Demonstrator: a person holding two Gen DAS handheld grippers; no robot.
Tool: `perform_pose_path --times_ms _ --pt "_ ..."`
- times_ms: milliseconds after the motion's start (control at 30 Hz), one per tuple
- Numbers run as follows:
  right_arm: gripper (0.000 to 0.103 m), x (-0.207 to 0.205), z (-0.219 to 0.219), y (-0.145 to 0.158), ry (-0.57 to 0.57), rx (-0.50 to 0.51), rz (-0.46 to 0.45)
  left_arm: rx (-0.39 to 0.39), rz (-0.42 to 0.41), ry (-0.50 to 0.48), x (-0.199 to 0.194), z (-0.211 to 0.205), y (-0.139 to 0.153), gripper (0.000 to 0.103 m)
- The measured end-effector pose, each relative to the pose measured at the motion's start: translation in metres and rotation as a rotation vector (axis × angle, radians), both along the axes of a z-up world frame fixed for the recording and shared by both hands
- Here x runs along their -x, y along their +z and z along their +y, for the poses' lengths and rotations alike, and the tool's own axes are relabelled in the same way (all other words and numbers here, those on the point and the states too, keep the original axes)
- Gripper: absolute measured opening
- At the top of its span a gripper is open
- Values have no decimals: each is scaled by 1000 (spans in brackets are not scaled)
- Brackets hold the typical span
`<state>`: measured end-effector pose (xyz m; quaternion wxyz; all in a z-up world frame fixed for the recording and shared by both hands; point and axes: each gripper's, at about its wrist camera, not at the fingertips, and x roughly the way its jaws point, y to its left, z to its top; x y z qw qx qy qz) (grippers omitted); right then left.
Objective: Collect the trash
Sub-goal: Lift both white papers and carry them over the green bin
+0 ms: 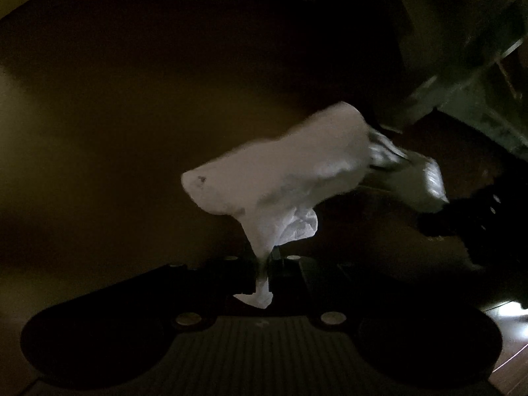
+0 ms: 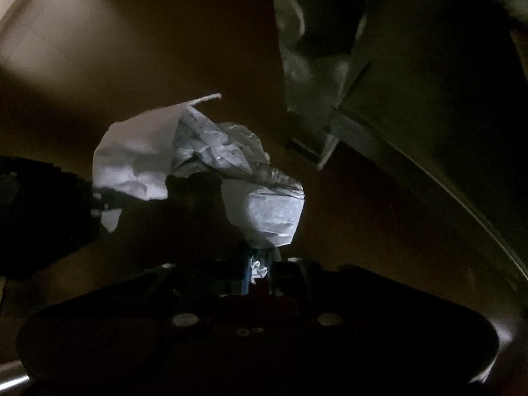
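Tissue [image 1: 280, 178], white and crumpled, hangs clear of the brown surface below, one thin twisted corner clamped in my left gripper [image 1: 262, 269], jaws together on it. Just beside it, perhaps touching, a crinkled clear wrapper [image 2: 260, 211] is pinched by its lower edge in my right gripper [image 2: 260, 272], jaws closed on the film. I judge both feather-light and limp: tissue soft and likely to tear if tugged, wrapper slick and springy, apt to slide out of a shallow pinch. Best hold is on bunched folds, not a single ply. Dim light; a pale bag or bin [image 2: 316, 76] sits near, upper right, details unclear.
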<state>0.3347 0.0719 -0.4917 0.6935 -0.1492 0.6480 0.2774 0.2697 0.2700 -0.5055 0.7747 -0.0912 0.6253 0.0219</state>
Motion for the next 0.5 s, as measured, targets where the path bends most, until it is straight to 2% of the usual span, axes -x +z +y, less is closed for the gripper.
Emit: perform_pose_path --times_ms 233,367,500 --pt "9 30 -26 64 24 -11 -56 -16 -73 73 21 19 64 6" --pt "9 48 -47 111 53 -24 -109 -38 -146 118 35 31 113 5" --pt "9 64 -69 161 42 -46 -166 -84 -223 121 44 37 167 5"
